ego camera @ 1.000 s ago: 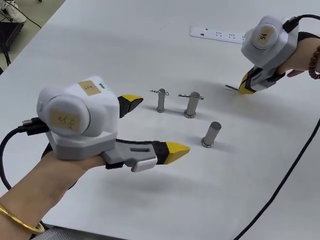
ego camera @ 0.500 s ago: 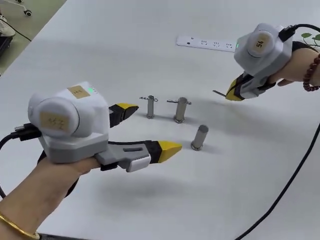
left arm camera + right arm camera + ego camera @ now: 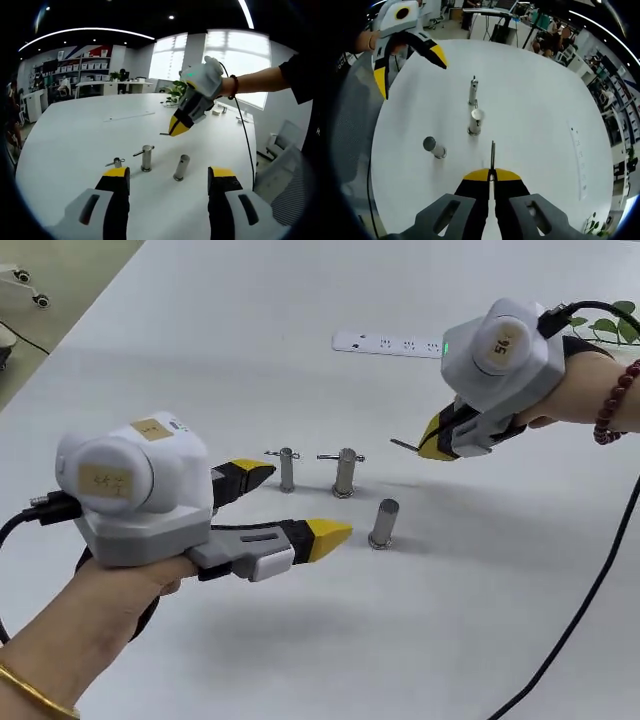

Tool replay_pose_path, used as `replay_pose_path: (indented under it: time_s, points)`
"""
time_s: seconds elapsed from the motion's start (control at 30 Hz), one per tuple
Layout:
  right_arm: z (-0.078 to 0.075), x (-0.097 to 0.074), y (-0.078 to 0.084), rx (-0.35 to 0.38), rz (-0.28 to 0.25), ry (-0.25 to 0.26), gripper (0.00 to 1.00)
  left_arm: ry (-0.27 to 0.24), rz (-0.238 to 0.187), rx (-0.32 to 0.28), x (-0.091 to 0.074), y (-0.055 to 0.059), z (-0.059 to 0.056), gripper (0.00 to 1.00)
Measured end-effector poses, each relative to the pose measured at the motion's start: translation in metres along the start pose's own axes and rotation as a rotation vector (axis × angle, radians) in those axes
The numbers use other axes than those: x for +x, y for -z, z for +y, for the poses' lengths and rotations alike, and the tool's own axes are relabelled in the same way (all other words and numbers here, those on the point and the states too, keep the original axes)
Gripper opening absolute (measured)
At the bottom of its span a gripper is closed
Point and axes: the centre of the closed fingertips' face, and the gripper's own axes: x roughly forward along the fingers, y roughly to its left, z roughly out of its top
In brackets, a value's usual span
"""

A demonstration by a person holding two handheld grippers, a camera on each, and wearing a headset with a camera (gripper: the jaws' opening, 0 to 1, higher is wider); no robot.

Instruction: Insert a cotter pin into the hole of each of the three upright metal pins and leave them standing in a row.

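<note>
1. Three upright pins on the white table [image 3: 300,640]: the left pin [image 3: 287,470] and middle pin [image 3: 345,473] have cotter pins [image 3: 335,456] through them, and the bare pin [image 3: 384,523] stands out of line.
2. Right gripper [image 3: 428,450] pinches a loose cotter pin [image 3: 404,446] and is now nearer the pins. Left gripper [image 3: 305,500] jaws are spread.
3. Power strip [image 3: 388,343] behind, cable [image 3: 590,590] right, bare tabletop around, office shelves [image 3: 95,65] beyond.

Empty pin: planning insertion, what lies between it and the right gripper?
Bare table, in the head view, between the empty pin and the right gripper holding a cotter pin.
</note>
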Motion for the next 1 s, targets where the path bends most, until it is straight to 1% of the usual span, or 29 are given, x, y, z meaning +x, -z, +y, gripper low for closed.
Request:
replay_pose_path:
  time_s: [0.1, 0.17, 0.23, 0.33, 0.47, 0.53, 0.57, 0.7, 0.77, 0.83, 0.9, 1.0]
  points:
    - [0.008, -0.006, -0.007, -0.014, -0.02, 0.003, 0.0, 0.009, 0.008, -0.003, 0.005, -0.002, -0.001, 0.59]
    - [0.008, -0.005, -0.01, -0.032, -0.031, 0.005, 0.0, 0.015, 0.01, -0.01, 0.008, -0.004, -0.001, 0.57]
    - [0.017, -0.01, -0.017, -0.059, -0.049, 0.003, 0.0, 0.024, 0.014, -0.015, 0.012, -0.007, -0.002, 0.54]
    - [0.026, -0.015, -0.024, -0.082, -0.062, -0.001, 0.0, 0.031, 0.017, -0.02, 0.017, -0.01, -0.002, 0.52]
    - [0.036, -0.019, -0.03, -0.108, -0.075, -0.009, 0.0, 0.039, 0.019, -0.038, 0.022, -0.013, -0.002, 0.46]
    - [0.041, -0.02, -0.033, -0.122, -0.085, -0.012, 0.0, 0.046, 0.033, -0.093, 0.026, -0.012, -0.001, 0.42]
    - [0.043, -0.021, -0.035, -0.136, -0.089, -0.012, 0.0, 0.051, 0.029, -0.122, 0.028, -0.013, -0.001, 0.41]
    - [0.049, -0.024, -0.042, -0.165, -0.108, -0.012, 0.0, 0.069, 0.021, -0.191, 0.032, -0.016, 0.0, 0.37]
    - [0.051, -0.025, -0.045, -0.175, -0.114, -0.013, 0.0, 0.08, 0.023, -0.224, 0.033, -0.016, -0.001, 0.33]
    - [0.054, -0.026, -0.048, -0.189, -0.122, -0.014, 0.0, 0.083, 0.026, -0.25, 0.035, -0.016, -0.001, 0.3]
    - [0.054, -0.025, -0.049, -0.199, -0.125, -0.018, 0.0, 0.086, 0.03, -0.266, 0.036, -0.015, -0.001, 0.3]
    - [0.057, -0.025, -0.052, -0.217, -0.131, -0.022, 0.0, 0.096, 0.039, -0.294, 0.037, -0.014, -0.003, 0.25]
